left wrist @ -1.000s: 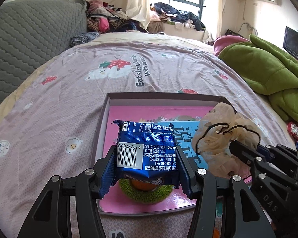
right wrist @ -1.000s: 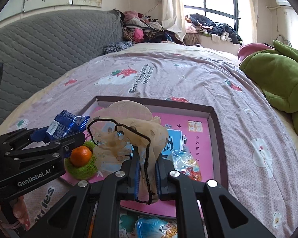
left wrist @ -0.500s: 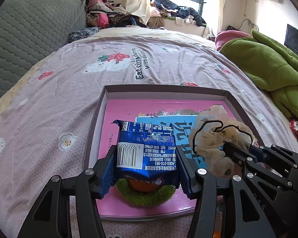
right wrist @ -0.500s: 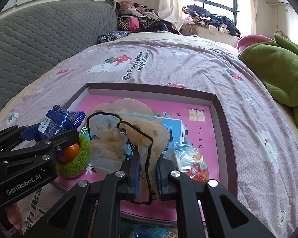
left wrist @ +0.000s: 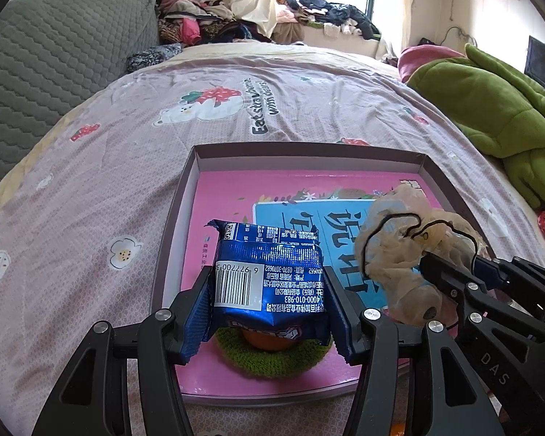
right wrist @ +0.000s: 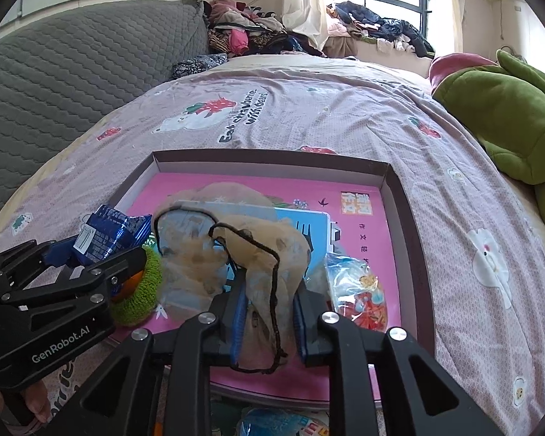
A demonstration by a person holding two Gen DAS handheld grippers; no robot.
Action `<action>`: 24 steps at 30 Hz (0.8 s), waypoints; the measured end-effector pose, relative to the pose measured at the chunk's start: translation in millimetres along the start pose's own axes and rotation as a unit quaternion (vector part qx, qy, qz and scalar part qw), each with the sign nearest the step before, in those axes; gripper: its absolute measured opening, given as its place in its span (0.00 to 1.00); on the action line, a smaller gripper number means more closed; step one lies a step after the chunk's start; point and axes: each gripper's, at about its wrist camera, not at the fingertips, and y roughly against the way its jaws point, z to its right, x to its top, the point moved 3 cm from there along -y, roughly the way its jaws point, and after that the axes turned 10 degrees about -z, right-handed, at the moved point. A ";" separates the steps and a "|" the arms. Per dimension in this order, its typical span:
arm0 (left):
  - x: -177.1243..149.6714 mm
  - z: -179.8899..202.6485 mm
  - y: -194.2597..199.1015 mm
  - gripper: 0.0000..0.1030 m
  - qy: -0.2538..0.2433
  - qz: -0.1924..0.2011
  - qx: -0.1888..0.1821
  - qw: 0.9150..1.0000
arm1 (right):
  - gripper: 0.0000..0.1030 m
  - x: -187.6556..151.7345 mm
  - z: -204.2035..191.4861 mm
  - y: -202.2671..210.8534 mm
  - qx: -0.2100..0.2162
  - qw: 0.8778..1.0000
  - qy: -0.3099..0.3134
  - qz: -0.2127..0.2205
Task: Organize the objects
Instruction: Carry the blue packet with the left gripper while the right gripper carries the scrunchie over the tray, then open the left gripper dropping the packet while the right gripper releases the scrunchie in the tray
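Bedspread below: my left gripper (left wrist: 269, 287) clamps the packet (left wrist: 269, 276) over the tray's (left wrist: 309, 152) near-left corner; right gripper (right wrist: 269, 312) pinches the scrunchie (right wrist: 236, 254) mid-tray.

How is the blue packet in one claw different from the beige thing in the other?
The blue snack packet is glossy foil with a printed barcode; the beige mesh pouch is sheer, crumpled fabric with a black drawstring. The packet keeps a boxy shape; the pouch flops. Both are clamped above the tray.
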 end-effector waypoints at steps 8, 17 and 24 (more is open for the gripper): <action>0.9 -2.2 0.6 0.58 0.004 0.003 -0.005 1.000 | 0.27 -0.2 3.1 3.7 -0.010 1.000 -0.009 0.009; 6.7 -5.6 2.6 0.59 0.009 0.008 0.001 1.000 | 0.38 5.8 10.2 12.5 -0.017 0.999 -0.026 0.028; 9.6 -10.4 10.5 0.59 0.017 0.013 0.006 1.000 | 0.39 6.9 11.6 19.8 -0.012 0.999 -0.030 0.034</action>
